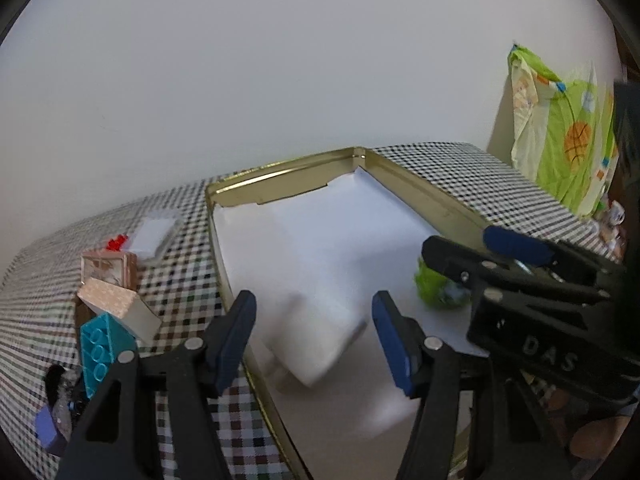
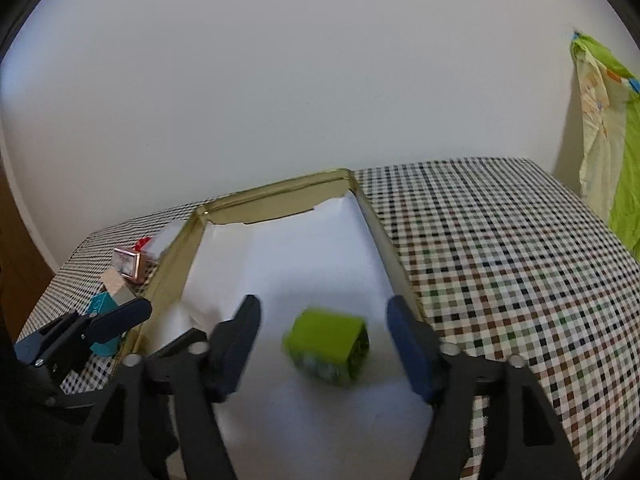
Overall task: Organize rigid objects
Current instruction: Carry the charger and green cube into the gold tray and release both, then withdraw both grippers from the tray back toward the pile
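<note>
A gold tin tray [image 1: 280,172] lined with white paper lies on the checkered tablecloth [image 2: 500,260]. My left gripper [image 1: 316,340] stands open over the tray's near left part. A blurred white block [image 1: 320,320] lies between its blue pads, and neither pad presses on it. My right gripper [image 2: 324,342] is open too. A blurred lime-green block [image 2: 326,344] sits on the paper between its fingers, clear of both. The green block [image 1: 436,292] also shows in the left wrist view, partly behind the right gripper's fingers [image 1: 516,244].
Left of the tray lie a teal studded brick [image 1: 100,348], a pink speckled box [image 1: 120,308], a pink framed box [image 1: 110,270], a red piece [image 1: 117,243] and a clear case [image 1: 154,236]. A green patterned cloth [image 2: 612,136] hangs at the far right. A white wall backs the table.
</note>
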The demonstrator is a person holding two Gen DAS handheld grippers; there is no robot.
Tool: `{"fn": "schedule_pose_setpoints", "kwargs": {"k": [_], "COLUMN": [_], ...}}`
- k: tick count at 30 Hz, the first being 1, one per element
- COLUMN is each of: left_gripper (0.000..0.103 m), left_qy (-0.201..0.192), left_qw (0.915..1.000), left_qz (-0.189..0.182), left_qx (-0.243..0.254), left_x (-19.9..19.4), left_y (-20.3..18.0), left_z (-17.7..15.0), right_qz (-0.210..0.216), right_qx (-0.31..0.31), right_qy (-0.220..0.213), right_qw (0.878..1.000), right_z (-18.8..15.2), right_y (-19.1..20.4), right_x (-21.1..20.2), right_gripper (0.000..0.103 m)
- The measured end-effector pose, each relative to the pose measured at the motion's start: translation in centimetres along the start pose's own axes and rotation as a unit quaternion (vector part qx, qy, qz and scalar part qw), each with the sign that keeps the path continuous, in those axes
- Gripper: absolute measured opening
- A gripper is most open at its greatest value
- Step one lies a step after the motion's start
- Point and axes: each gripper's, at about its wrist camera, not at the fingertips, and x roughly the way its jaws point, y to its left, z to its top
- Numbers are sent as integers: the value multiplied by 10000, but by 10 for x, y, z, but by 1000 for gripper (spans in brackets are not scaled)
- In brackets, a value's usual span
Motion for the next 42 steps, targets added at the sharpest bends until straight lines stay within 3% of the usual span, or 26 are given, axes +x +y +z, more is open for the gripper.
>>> {"fn": "schedule_pose_setpoints", "kwargs": {"k": [2, 4, 6, 9, 29, 36, 42], "left_gripper": [75, 94, 102, 102, 102, 102, 102], "left_qy": [-127, -278, -445, -595, -593, -855, -917], "left_qw": [9999, 9994, 9985, 9971, 9953, 9912, 9901], "left_qz": [38, 133, 221, 319, 572, 898, 940], "left_qx": [-32, -134, -246, -347, -516, -474, -497], "left_x": [-4, -9, -13, -17, -15, -27, -35], "left_y": [2, 7, 12, 17, 31, 38, 46], "left_z": [1, 2, 3, 5, -1, -9, -16], "right_qz": [-130, -305, -527, -598, -666, -887, -1218], "right_qx": [-56, -79, -67, 4, 475, 412, 262], "right_qy": [-197, -479, -701, -781, -750, -915, -1038], "right_qw": [9997, 9984, 9961, 9951, 9938, 9910, 9868], "right_z": [0, 0, 0, 0, 3, 2, 2], "right_y": [3, 2, 1, -2, -15, -9, 0], "right_x": [-8, -17, -24, -27, -23, -30, -35], "right_gripper": [75, 78, 84, 84, 84, 84, 84]}}
